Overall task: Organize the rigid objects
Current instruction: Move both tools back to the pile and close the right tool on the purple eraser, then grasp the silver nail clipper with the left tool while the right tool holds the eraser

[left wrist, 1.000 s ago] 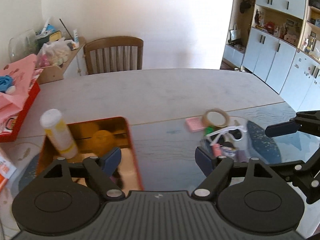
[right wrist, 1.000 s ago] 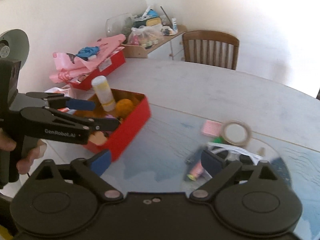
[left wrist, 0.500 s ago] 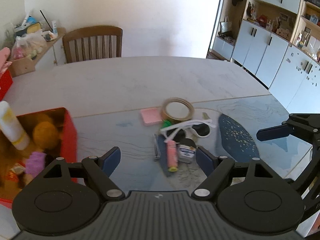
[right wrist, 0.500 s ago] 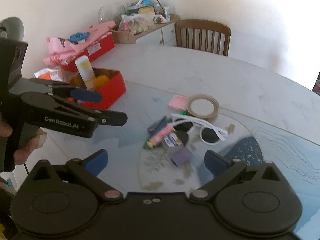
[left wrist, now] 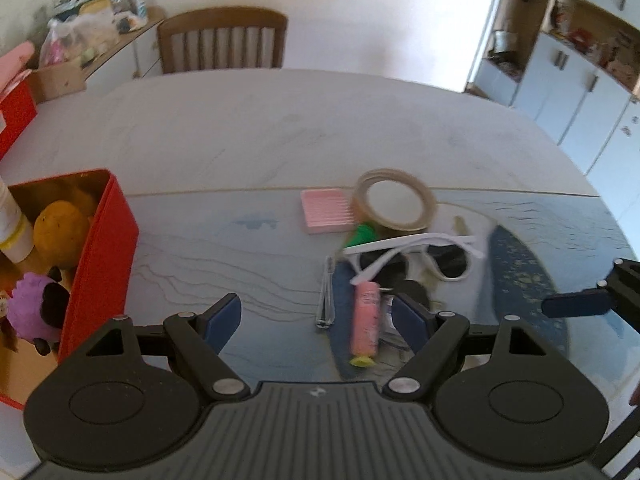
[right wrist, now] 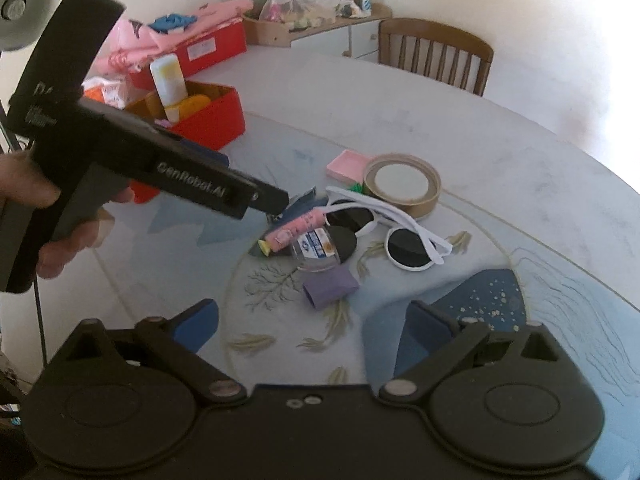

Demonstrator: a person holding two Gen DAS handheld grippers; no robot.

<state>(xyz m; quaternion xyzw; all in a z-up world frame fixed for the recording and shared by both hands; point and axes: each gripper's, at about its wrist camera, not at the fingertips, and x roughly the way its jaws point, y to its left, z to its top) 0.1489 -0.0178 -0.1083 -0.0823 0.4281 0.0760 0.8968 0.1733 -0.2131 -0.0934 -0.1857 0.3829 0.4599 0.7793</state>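
Note:
A pile of small objects lies on the table: a tape roll point(left wrist: 394, 204) point(right wrist: 402, 184), a pink pad point(left wrist: 326, 216) point(right wrist: 346, 165), white sunglasses point(left wrist: 420, 258) point(right wrist: 394, 230), a pink tube point(left wrist: 365, 322) point(right wrist: 294, 231), a small clear bottle point(right wrist: 318, 254) and a purple block point(right wrist: 330, 288). My left gripper point(left wrist: 318, 320) is open and empty, just in front of the pink tube. My right gripper point(right wrist: 312, 324) is open and empty, just short of the purple block. A red box point(left wrist: 100, 256) point(right wrist: 212, 120) at the left holds a white bottle point(right wrist: 168, 78) and soft toys.
A wooden chair point(left wrist: 222, 42) stands at the table's far side. A second red box point(right wrist: 208, 46) with pink cloth sits at the far left. A cluttered sideboard point(right wrist: 316, 20) lines the wall. White cabinets point(left wrist: 580, 92) stand at the right.
My left gripper has swung right from the red box to the pile and moved closer to it. My right gripper has come nearer to the pile. Both stay open.

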